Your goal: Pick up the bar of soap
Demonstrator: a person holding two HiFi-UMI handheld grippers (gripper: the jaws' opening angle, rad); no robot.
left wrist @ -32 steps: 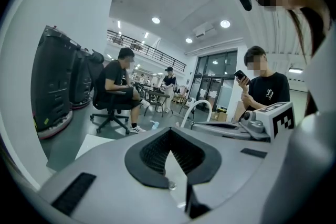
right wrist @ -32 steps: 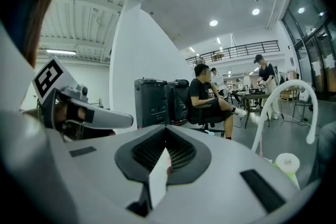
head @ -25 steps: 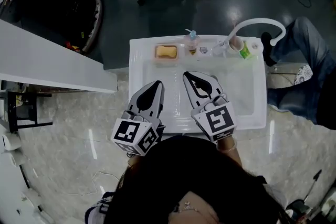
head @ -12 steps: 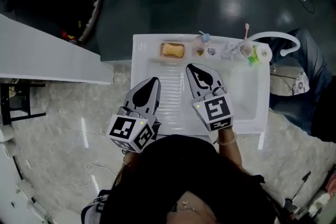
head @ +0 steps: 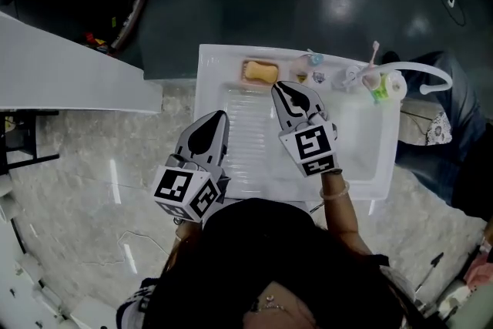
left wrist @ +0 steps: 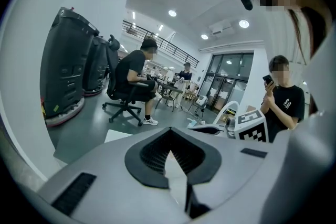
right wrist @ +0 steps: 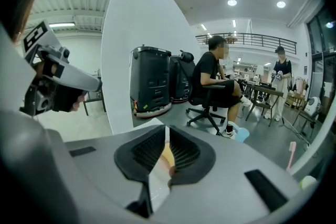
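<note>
I hold both hands out in front of me, each pointing forward and a little downward over the white sink [head: 209, 100]. My left gripper [head: 219, 118] is above the ribbed part near the sink's left edge, its jaws together and empty. My right gripper [head: 277, 88] reaches further, jaws also closed on nothing, its tip just beside the bar of soap [head: 260, 72]. There is one soap, at the sink's far rim, one faucet [head: 422, 74] and one pink toothbrush [head: 375, 52].
</note>
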